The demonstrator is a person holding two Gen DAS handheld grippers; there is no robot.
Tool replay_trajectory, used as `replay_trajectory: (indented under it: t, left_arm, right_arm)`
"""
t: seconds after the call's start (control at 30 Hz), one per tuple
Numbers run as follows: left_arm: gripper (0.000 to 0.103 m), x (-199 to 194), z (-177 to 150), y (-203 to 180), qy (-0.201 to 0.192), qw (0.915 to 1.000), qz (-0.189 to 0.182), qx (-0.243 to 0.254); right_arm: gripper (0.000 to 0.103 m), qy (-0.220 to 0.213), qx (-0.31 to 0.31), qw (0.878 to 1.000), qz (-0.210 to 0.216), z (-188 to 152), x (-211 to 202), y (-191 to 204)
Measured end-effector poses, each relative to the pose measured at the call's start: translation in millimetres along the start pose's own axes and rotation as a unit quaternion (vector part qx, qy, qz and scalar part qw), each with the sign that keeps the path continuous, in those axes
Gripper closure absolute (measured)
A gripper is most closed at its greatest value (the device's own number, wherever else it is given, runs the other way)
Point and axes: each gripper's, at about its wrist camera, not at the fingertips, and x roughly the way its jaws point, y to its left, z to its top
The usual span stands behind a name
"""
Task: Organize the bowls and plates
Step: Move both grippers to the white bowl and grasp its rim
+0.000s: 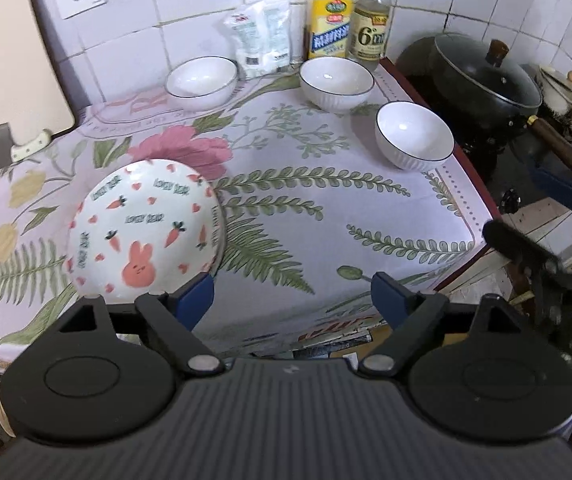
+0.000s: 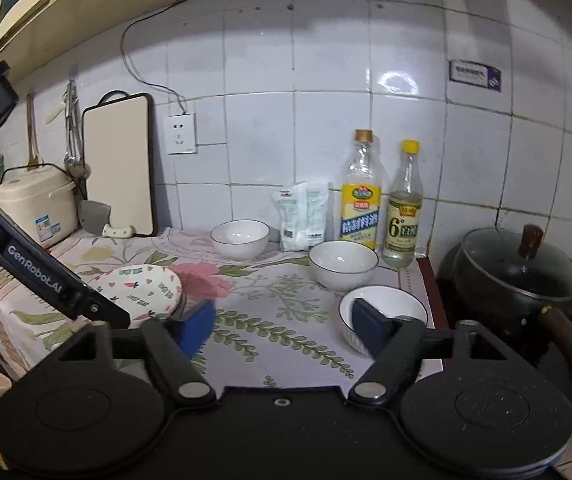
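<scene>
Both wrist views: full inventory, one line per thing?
White ribbed bowls with dark rims: three, white, back and right of cloth.
Rabbit-and-carrot patterned dish: one, white and pink, left, tilted.
Floral tablecloth: one, pastel, over the counter.
Clear glass bottles: two, yellow caps, back wall.
Black lidded pot: one, right.
Cream cutting board: one, leaning on wall.
Cream rice cooker: one, far left.
Left tongs: open, empty.
Right tongs: open, empty.
</scene>
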Motion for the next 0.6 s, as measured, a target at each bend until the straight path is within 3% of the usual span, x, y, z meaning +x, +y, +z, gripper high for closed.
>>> replay_trajectory:
  t: [0.47, 0.6]
  left_arm:
    - [0.017, 72.9, 40.1, -48.5, -0.025, 0.9994, -0.007, -0.021]
    - [0.017, 89.1, 48.5, -48.3, -0.062, 0.9973, -0.008, -0.039]
  right_arm:
    - [0.009, 0.031, 0.025, 0.998, -0.045, -58.2, 82.5, -66.6]
    - [0.009, 0.053, 0.015, 0.997, -0.061, -73.8, 115.5, -80.6]
